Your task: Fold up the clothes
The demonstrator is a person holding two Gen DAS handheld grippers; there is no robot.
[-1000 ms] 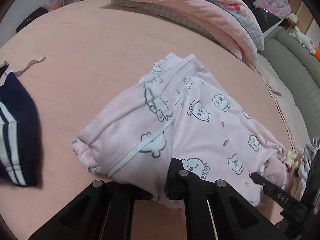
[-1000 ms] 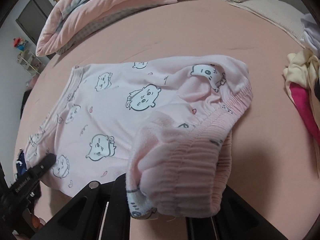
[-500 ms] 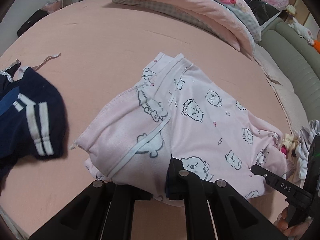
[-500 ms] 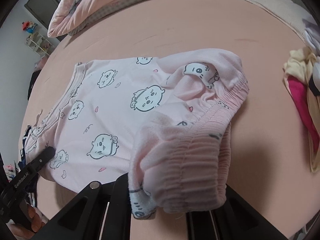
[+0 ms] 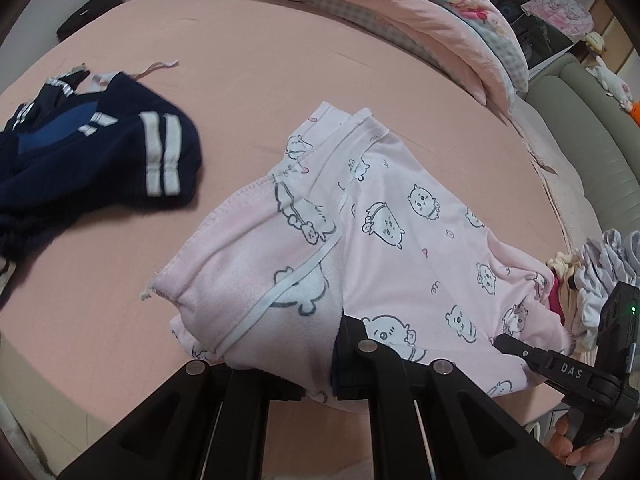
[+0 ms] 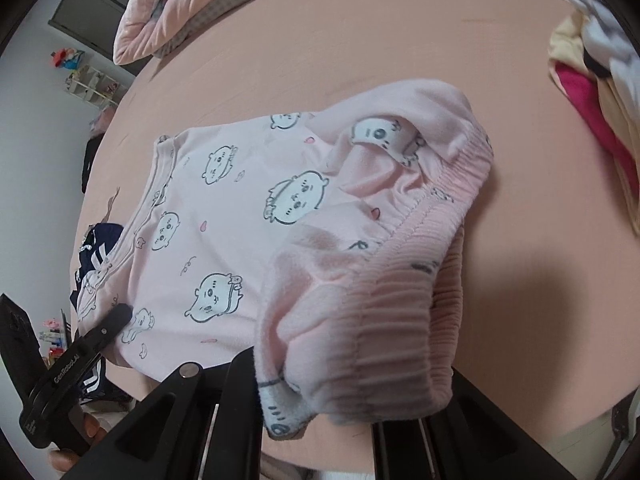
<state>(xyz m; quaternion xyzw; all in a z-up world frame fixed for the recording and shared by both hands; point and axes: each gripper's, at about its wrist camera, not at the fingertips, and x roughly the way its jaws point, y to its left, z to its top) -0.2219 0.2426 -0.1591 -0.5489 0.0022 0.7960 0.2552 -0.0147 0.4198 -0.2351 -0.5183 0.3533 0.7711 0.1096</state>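
Pale pink pyjama trousers (image 5: 400,240) with a bear print lie partly folded on the pink bed (image 5: 240,60). My left gripper (image 5: 296,360) is shut on their hem end at the bottom of the left wrist view, and the cloth hides its left finger. My right gripper (image 6: 344,392) is shut on the gathered elastic waistband (image 6: 400,280), which bunches over both fingers. Each gripper shows in the other's view: the right gripper (image 5: 504,344) at the garment's far end, the left gripper (image 6: 120,312) at its lower left corner.
A navy garment with white stripes (image 5: 100,160) lies left of the trousers. A folded pink quilt (image 5: 400,20) sits at the back of the bed. A pile of mixed clothes (image 6: 592,100) lies to the right. A grey sofa (image 5: 592,128) stands beyond the bed.
Both grippers keep their hold. The right one has carried the waistband end sideways, and the clothes pile now looks nearer. The left view has swung, showing much more of the navy garment.
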